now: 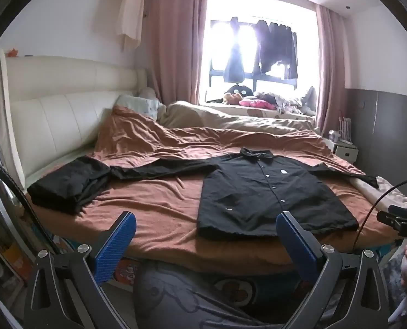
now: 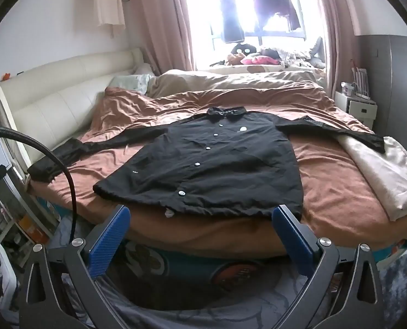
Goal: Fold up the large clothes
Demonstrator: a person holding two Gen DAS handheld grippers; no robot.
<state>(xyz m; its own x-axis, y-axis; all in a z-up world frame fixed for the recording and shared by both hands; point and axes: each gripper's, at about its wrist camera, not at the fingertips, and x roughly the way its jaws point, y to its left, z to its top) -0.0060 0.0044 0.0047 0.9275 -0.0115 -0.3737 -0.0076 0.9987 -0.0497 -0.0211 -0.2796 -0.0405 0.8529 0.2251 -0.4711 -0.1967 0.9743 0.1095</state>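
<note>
A black long-sleeved shirt (image 1: 261, 192) (image 2: 211, 164) with white buttons lies flat and face up on the brown bedspread, collar toward the window, both sleeves spread out sideways. My left gripper (image 1: 204, 223) hovers open before the bed's near edge, just short of the shirt's hem, with nothing between its blue pads. My right gripper (image 2: 200, 216) is also open and empty, its jaws framing the shirt's hem at the bed edge without touching it. In the left wrist view the right gripper's body (image 1: 400, 220) shows at the right rim.
A folded black garment (image 1: 69, 185) sits at the bed's left side by the cream headboard (image 1: 52, 104). A folded white cloth (image 2: 387, 172) lies at the bed's right edge. Rumpled bedding and pillows fill the far half. A white nightstand (image 2: 356, 107) stands right; cables hang near both grippers.
</note>
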